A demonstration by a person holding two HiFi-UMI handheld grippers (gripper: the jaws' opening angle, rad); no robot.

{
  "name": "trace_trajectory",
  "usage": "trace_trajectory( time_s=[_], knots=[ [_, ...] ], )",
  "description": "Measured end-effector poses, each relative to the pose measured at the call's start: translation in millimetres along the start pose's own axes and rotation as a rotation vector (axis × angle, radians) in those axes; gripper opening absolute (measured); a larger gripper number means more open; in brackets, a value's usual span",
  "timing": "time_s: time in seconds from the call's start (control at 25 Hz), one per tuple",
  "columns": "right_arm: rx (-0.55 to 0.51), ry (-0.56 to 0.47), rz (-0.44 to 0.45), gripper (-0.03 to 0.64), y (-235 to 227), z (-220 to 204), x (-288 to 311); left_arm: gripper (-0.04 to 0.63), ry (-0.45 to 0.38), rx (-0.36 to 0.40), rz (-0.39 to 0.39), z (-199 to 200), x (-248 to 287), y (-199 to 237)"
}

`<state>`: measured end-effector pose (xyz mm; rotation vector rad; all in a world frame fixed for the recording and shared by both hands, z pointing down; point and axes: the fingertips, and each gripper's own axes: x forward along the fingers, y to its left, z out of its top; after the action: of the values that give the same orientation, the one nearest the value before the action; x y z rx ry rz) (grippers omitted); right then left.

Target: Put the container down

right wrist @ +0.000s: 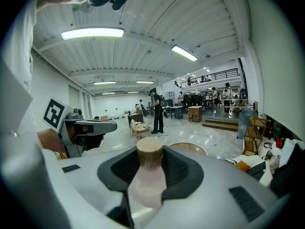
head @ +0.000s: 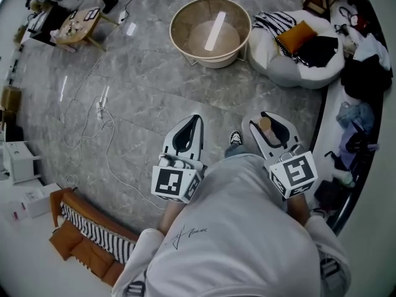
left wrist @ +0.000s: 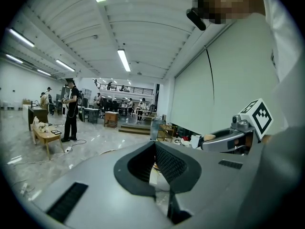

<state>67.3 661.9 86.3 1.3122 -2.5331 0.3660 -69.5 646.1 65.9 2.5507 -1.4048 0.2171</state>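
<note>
Head view, right tongs [head: 268, 117] pointing forward, gripping container [head: 265, 125], left tongs [head: 193, 122] alongside.

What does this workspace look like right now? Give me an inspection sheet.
Surface: grey marble floor; the grippers are held in the air above it.
Job's things: container with a tan cap, held off the floor in the right gripper.
Clutter: beanbag piled with a striped cloth, an orange cushion and black clothes.
Grippers: left gripper jaws apart, nothing between them; right gripper jaws shut on the container.
Cables: white cable loops over the floor at the left.
Surroundings: round table ahead, low wooden table, bench with a striped cushion, and people standing farther off.
</note>
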Motion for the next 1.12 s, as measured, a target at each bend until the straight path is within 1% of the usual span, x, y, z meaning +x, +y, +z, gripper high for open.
trace_trajectory(
  time_s=[0.4,0.6,0.84,1.12],
  knots=[
    [-0.030,0.009,0.059,0.143,-38.3,10.6,36.7,0.018,-0.027,-0.020,0.035,9.4,49.4,11.3],
    [-0.031,0.008,0.067,0.143,-48.2,17.2,48.7,0.018,-0.022,-0.042,0.010,11.3,62.0,14.1],
    [-0.012,0.012,0.059,0.143,-59.2,22.1,63.5,0.018,-0.029,-0.067,0.003,13.6,80.0,21.6],
    [-0.023,0.012,0.043,0.143,-75.9,38.5,100.5,0.018,-0.038,-0.072,-0.024,24.2,118.8,54.0]
  ],
)
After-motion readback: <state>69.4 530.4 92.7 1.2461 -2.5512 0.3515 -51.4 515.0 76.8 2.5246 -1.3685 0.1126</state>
